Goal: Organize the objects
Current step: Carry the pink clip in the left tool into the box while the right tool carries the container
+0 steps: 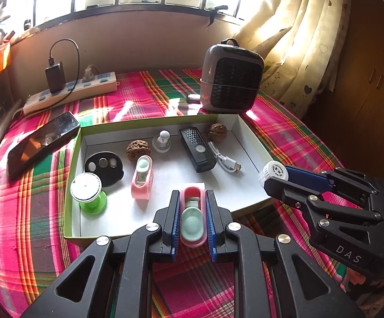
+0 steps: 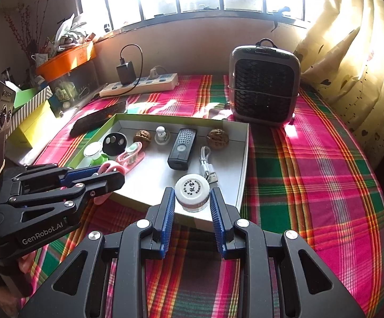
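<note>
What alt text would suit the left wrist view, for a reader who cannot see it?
The left gripper holds a pink clip over the near edge of a white tray of small items on a plaid cloth. At right, the right gripper holds a white jar.

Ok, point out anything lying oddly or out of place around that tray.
One thing: the black phone lies tilted, one end propped on the tray's far-left rim and the other on the cloth. The power strip and small heater look normal.
</note>
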The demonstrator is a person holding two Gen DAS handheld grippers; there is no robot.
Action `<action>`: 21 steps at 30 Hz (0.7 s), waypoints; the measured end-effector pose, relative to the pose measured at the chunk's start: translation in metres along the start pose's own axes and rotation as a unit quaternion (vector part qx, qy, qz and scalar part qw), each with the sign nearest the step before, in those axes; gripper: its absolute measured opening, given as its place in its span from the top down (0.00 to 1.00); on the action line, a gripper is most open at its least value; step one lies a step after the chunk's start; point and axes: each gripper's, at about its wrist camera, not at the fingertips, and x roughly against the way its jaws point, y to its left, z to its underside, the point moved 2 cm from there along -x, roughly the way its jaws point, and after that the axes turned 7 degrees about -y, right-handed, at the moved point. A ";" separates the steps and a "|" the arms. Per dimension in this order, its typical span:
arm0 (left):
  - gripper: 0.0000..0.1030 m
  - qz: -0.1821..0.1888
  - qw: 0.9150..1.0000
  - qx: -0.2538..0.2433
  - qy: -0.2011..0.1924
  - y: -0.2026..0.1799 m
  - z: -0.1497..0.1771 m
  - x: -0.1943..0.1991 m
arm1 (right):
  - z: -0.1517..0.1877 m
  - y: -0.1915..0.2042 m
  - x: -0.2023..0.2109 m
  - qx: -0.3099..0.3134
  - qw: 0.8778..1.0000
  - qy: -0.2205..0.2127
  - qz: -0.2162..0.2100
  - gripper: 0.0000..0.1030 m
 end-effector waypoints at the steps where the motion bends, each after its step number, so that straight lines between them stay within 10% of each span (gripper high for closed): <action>1: 0.85 0.000 1.000 0.002 0.002 0.002 -0.002 -0.003 | -0.002 0.000 -0.003 0.002 1.000 0.003 -0.002 0.72; 21: 0.85 -0.004 0.999 0.004 0.036 0.014 -0.008 -0.046 | -0.005 -0.010 -0.054 -0.010 0.997 0.075 -0.036 0.72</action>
